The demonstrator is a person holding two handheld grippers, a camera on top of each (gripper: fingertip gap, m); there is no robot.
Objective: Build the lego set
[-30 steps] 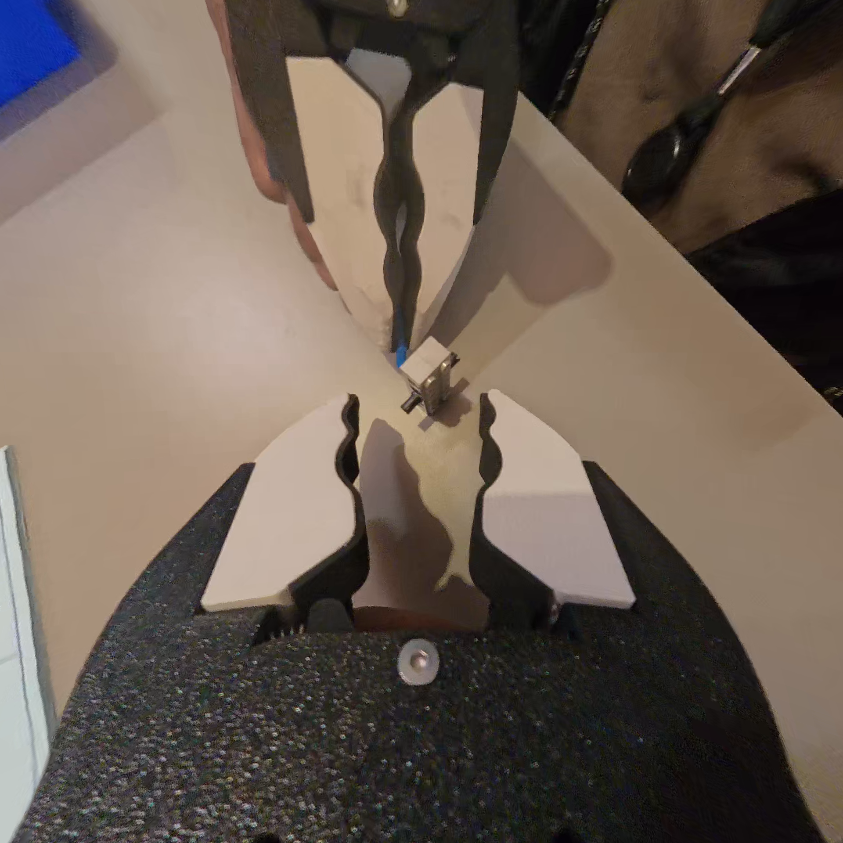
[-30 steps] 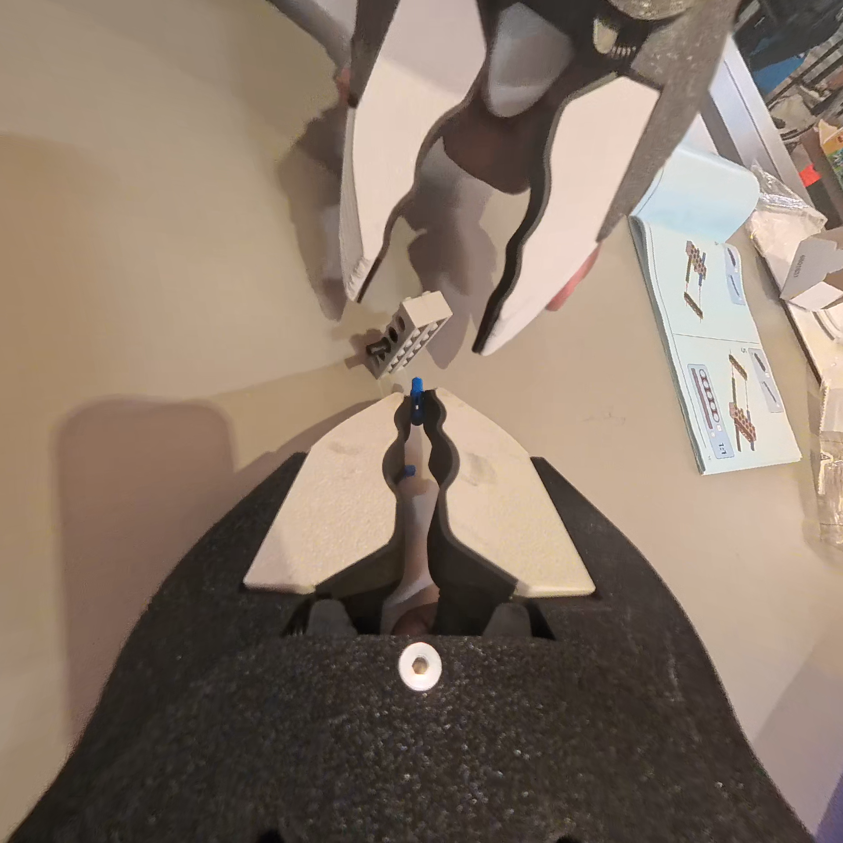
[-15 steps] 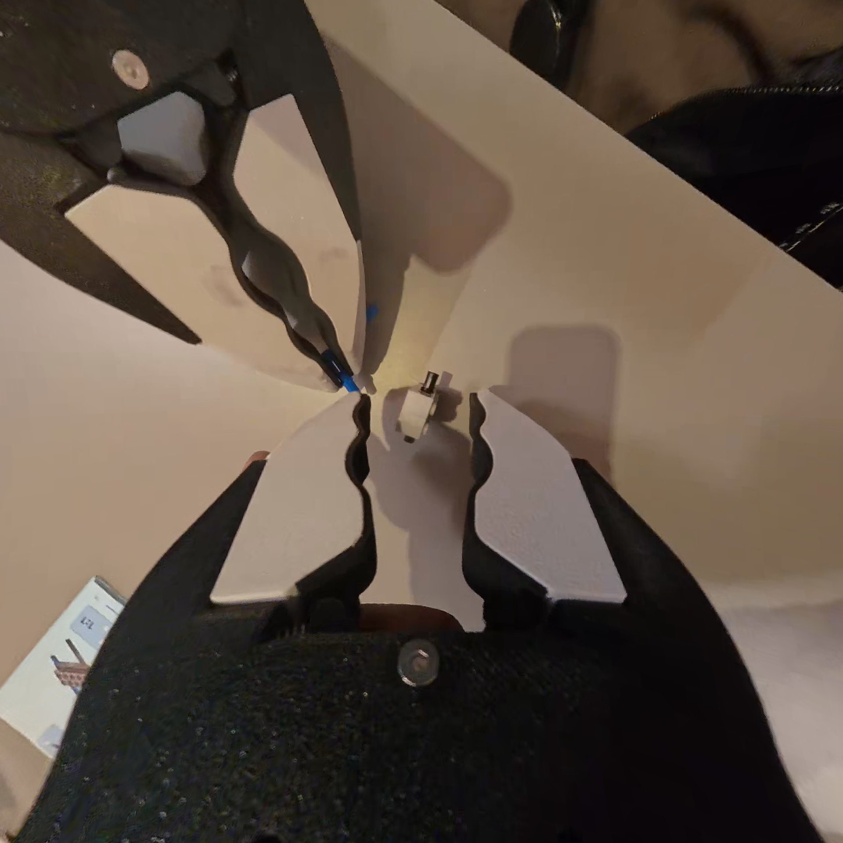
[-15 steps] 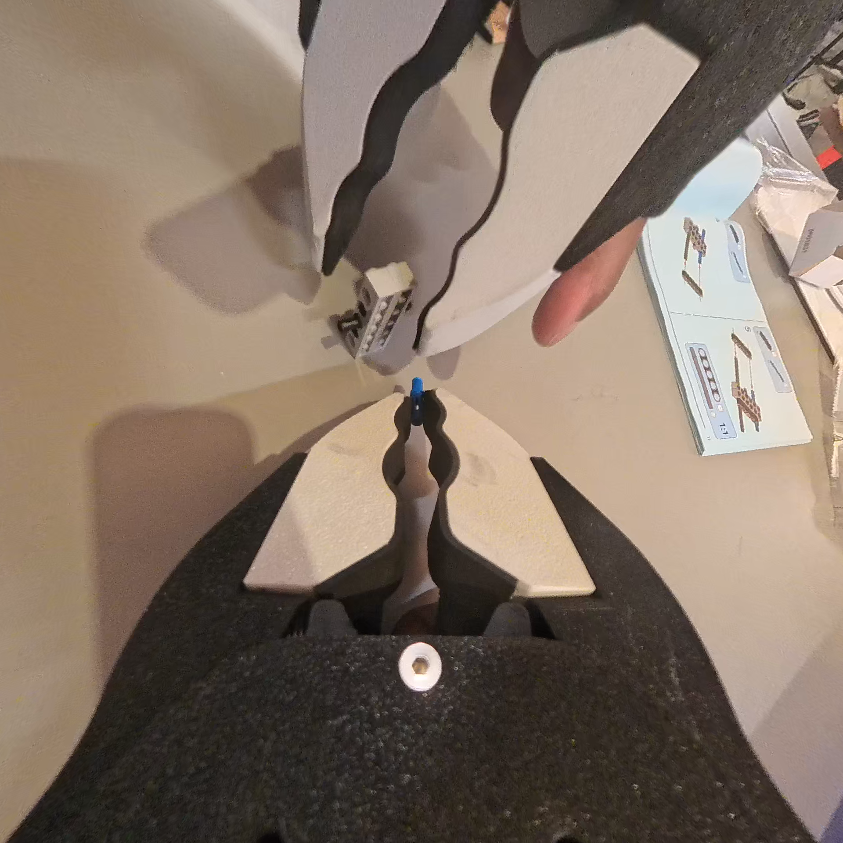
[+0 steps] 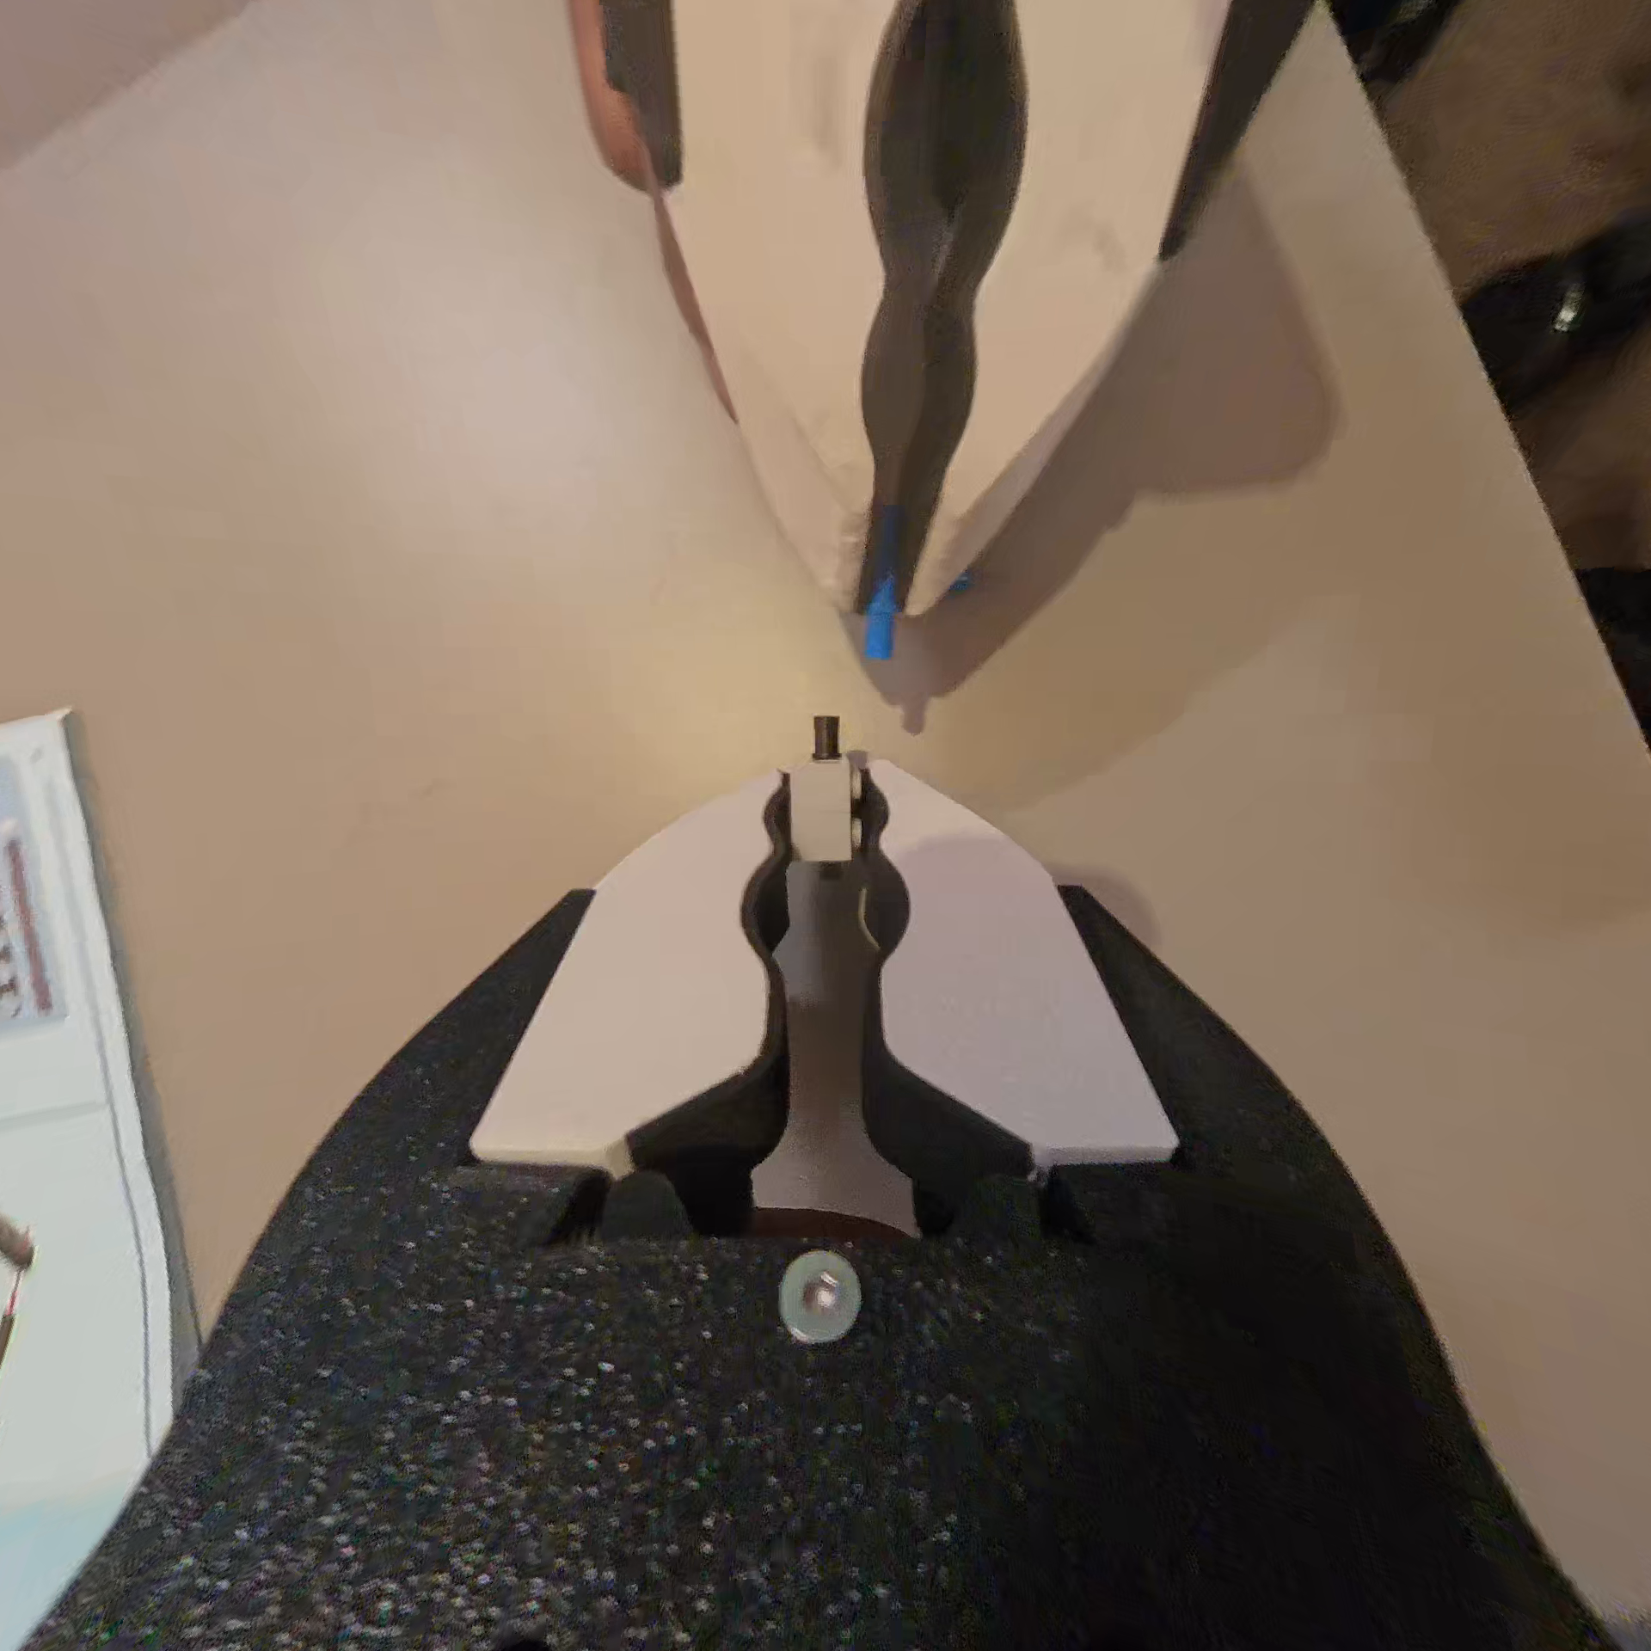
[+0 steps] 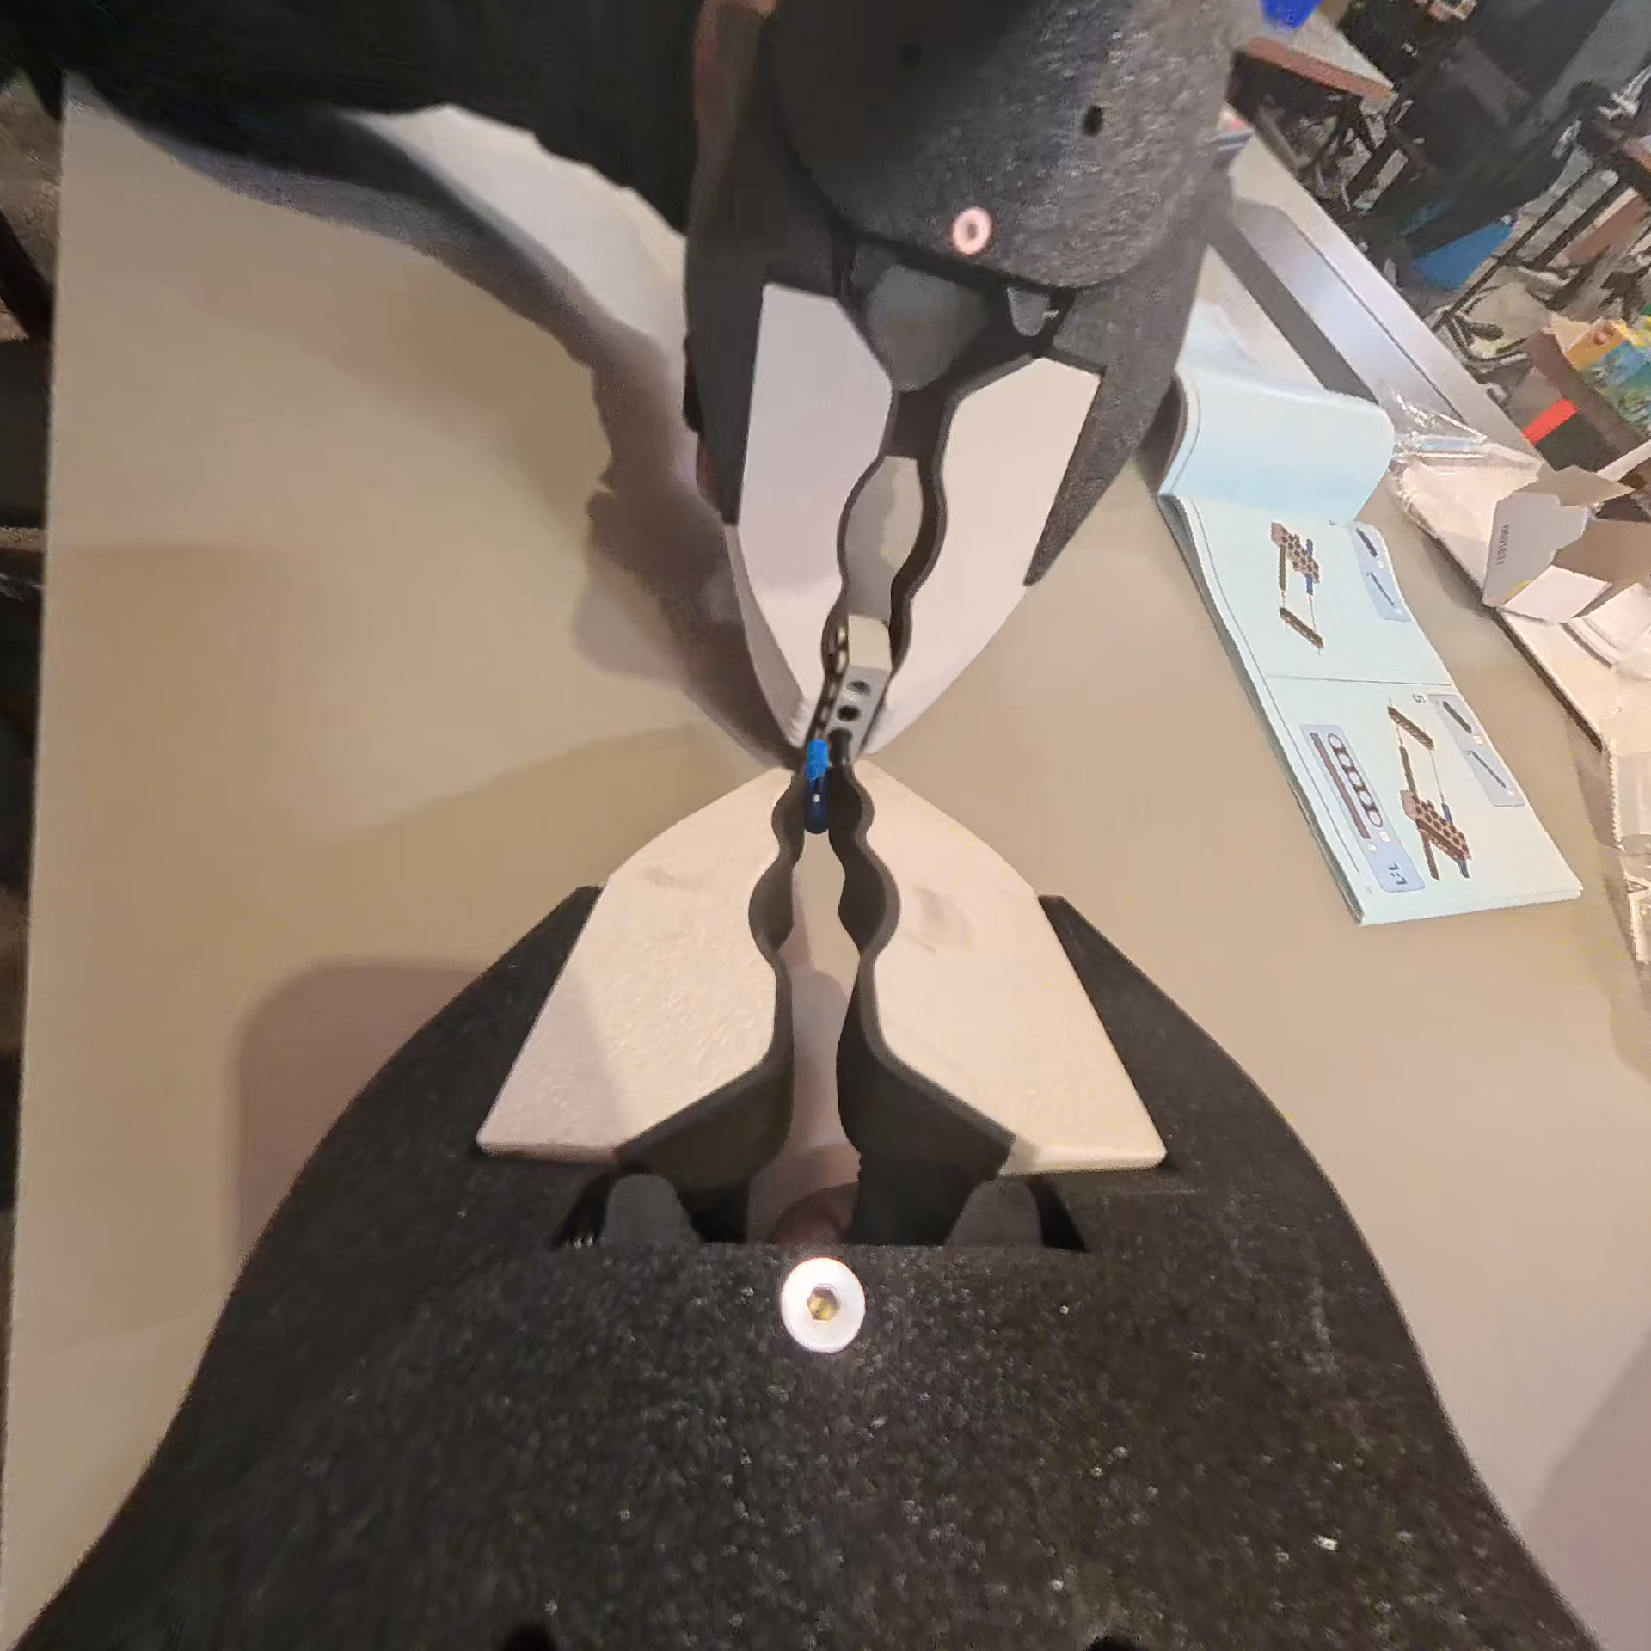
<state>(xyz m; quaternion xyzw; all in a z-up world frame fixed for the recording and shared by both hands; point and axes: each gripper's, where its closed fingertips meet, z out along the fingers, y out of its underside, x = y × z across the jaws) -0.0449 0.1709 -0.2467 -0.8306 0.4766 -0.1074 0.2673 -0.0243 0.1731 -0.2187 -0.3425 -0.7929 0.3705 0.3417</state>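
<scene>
Beige tabletop [image 6: 357,625] filled both my wrist views, with a dim cluttered room beyond its far edge. My left gripper [image 5: 826,786] was clamped on a small light-grey perforated brick [image 5: 826,817], both pads pressed against its sides, and a short black pin [image 5: 826,734] stuck out of the brick's front end past the fingertips. In the right wrist view that same brick [image 6: 859,692] showed its row of round holes between the left gripper's white fingers [image 6: 777,536]. My right gripper [image 6: 817,786] was closed on a small blue pin [image 6: 815,773], whose tip poked out just beyond the fingertips. The blue pin's tip sat just beside the black pin, at the holed end of the brick; I could not tell whether they touched. Both tools were raised above the table, casting shadows on it. Farther right lay an open pale-blue instruction booklet [image 6: 1394,715], and beyond it a small opened cardboard box [image 6: 1554,554] and clear plastic bags [image 6: 1465,465].
</scene>
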